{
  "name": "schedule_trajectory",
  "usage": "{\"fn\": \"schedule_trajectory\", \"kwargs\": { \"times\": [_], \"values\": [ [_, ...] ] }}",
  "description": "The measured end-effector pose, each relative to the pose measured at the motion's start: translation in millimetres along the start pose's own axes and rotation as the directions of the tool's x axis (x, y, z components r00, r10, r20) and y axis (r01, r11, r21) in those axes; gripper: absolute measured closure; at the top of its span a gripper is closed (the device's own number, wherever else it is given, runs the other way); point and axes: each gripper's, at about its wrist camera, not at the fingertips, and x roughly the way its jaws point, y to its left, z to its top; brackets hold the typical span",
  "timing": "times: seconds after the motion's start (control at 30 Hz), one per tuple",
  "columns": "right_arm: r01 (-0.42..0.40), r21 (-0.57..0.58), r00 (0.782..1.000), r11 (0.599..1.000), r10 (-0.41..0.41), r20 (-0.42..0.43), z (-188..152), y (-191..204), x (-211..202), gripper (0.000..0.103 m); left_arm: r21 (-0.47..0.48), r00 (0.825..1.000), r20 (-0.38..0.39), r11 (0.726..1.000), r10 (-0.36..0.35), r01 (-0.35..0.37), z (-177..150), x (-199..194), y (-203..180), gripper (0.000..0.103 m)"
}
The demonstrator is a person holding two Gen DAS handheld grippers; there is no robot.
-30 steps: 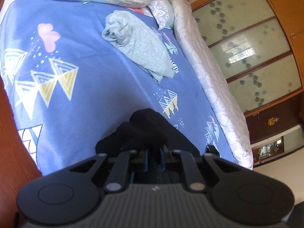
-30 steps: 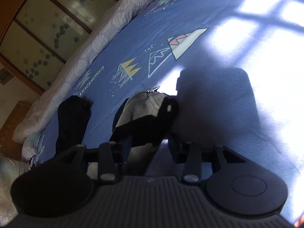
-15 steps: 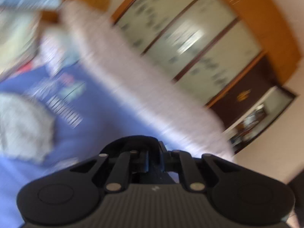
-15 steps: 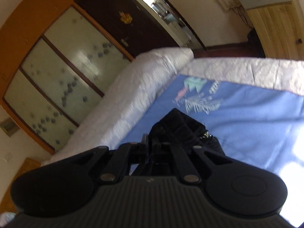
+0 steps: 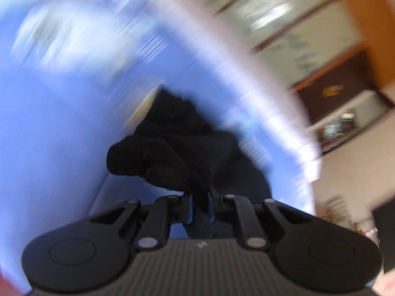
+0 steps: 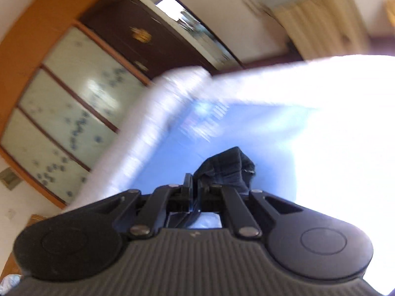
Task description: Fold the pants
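The black pants (image 5: 182, 148) bunch up in front of my left gripper (image 5: 200, 206), whose jaws are shut on the dark cloth above the blue bed cover (image 5: 61, 123). In the right wrist view my right gripper (image 6: 196, 192) is shut on another part of the dark pants (image 6: 229, 170), which stick up past the fingers over the blue cover (image 6: 172, 157). Both views are motion-blurred.
A white quilted bed edge (image 5: 259, 93) runs along the blue cover, also in the right wrist view (image 6: 148, 118). A wooden wardrobe with frosted glass doors (image 6: 69, 103) stands behind the bed. A dark cabinet (image 5: 330, 91) and a wooden door (image 6: 321, 17) lie further off.
Both grippers have swung fast with the pants held in them. The left view has tilted back down to the blue cover. The right view has risen towards the wardrobe and wall.
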Motion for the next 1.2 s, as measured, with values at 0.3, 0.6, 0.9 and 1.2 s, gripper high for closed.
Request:
{"fn": "schedule_trajectory", "kwargs": {
  "times": [0.3, 0.6, 0.9, 1.2],
  "values": [
    [0.113, 0.07, 0.991, 0.991, -0.107, -0.078, -49.0, -56.7, -3.0, 0.097, -0.15, 0.998, -0.055, 0.988, 0.016, -0.024, -46.1, 8.5, 74.9, 0.092],
    [0.155, 0.139, 0.988, 0.978, -0.156, 0.001, -42.6, -59.7, -18.0, 0.082, -0.101, 0.994, 0.028, 0.989, 0.108, -0.105, -45.3, -28.0, 65.9, 0.044],
    [0.047, 0.173, 0.998, 0.984, -0.039, -0.049, -62.6, -66.0, -26.6, 0.052, -0.175, 0.998, 0.013, 0.983, 0.057, -0.054, -12.6, 6.5, 71.5, 0.025],
    [0.043, 0.056, 0.991, 0.997, -0.036, -0.125, -69.4, -26.7, 20.5, 0.052, -0.185, 0.983, 0.16, 0.981, 0.09, -0.06, -5.9, 2.5, 70.4, 0.09]
  ]
}}
